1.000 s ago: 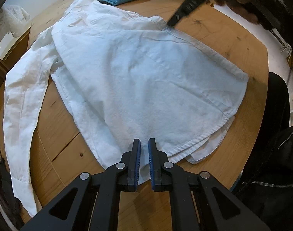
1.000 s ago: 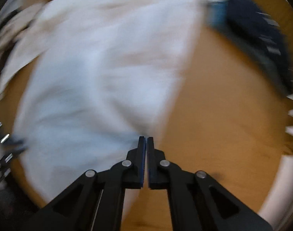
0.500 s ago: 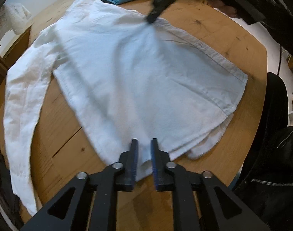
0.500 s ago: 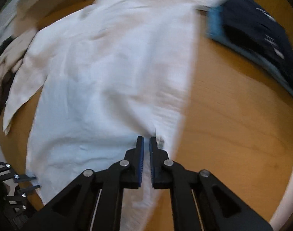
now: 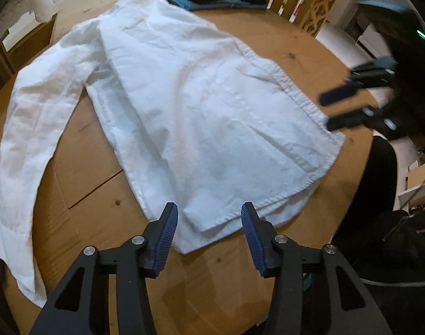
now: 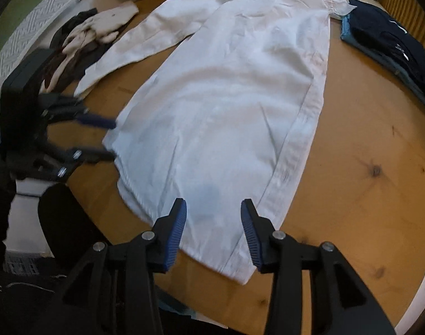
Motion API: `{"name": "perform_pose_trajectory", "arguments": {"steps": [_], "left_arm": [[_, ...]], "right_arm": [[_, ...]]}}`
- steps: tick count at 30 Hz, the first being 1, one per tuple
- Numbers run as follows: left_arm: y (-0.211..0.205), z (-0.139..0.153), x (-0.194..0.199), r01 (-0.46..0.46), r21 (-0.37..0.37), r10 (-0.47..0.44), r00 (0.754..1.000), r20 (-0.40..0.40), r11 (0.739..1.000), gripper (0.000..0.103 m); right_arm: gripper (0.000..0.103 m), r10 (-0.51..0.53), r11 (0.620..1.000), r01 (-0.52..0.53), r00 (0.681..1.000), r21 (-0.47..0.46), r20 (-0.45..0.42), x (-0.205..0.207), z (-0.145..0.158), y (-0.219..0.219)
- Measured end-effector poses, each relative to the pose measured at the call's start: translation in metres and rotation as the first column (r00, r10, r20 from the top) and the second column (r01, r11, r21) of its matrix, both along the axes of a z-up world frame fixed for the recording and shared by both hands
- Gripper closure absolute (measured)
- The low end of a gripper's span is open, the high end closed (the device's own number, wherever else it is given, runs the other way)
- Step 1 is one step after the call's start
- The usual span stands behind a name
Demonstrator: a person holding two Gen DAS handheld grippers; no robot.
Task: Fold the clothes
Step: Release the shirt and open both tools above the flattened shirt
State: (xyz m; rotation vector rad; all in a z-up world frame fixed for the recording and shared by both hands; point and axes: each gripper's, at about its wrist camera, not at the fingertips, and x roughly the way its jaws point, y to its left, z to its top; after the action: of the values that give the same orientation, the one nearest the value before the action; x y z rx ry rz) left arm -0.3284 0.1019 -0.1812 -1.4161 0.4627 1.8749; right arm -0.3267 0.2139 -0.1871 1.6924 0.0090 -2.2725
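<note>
White shirt (image 5: 190,106) lies flat across the middle of the round tabletop (image 5: 282,39), collar toward the far edge, hem at the near edge. Body looks already folded in along 1 long side, with a straight edge on the right. 1 sleeve (image 5: 31,139) is spread out toward the left edge, cuff near the rim. Folded dark clothes (image 6: 391,42) are stacked at the far edge by the collar.

Left hand-held gripper (image 5: 209,237): jaws wide apart, holding nothing, over the hem's left corner. Right hand-held gripper (image 6: 213,231): also wide apart and empty, at the hem's right corner.

My read: 1 side fold is in, and the loose sleeve and left side are what remain unfolded. To do that well:
- pinch both layers at the hem, not just the top 1
- take the sleeve at cuff and shoulder, lay it straight along the body
- keep the new fold parallel to the straight right edge
- smooth wrinkles before letting go.
</note>
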Motion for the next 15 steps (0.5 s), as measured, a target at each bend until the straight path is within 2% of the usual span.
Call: {"name": "perform_pose_trajectory", "arguments": {"steps": [2,4,5,6,11,15], "left_arm": [[-0.005,-0.004,-0.005,-0.005,0.000,0.005,1.000,0.019,1.000,0.061],[-0.008,-0.008,-0.009,-0.007,0.024,0.005,0.999,0.044,1.000,0.072],[-0.010,-0.008,-0.010,-0.005,0.043,0.002,0.999,0.054,0.999,0.091],[-0.011,-0.008,-0.011,-0.006,0.059,0.002,0.998,0.061,0.998,0.102],[-0.020,0.013,-0.020,-0.028,0.152,0.015,0.996,0.083,0.988,0.102],[-0.010,0.023,-0.019,-0.007,0.146,0.001,0.999,0.041,0.989,0.102]], "right_arm": [[0.063,0.018,1.000,-0.018,1.000,0.025,-0.002,0.011,-0.004,-0.004],[0.063,0.024,0.999,-0.024,1.000,0.039,-0.005,0.013,-0.006,-0.002],[0.063,0.026,0.999,-0.026,1.000,0.043,-0.008,0.013,-0.006,-0.003],[0.063,0.029,0.999,-0.028,1.000,0.046,-0.011,0.014,-0.006,-0.004],[0.063,0.041,0.997,-0.040,0.999,0.061,-0.025,0.016,-0.008,-0.009],[0.057,0.051,0.996,-0.049,0.998,0.074,-0.036,0.019,-0.009,-0.012]]}}
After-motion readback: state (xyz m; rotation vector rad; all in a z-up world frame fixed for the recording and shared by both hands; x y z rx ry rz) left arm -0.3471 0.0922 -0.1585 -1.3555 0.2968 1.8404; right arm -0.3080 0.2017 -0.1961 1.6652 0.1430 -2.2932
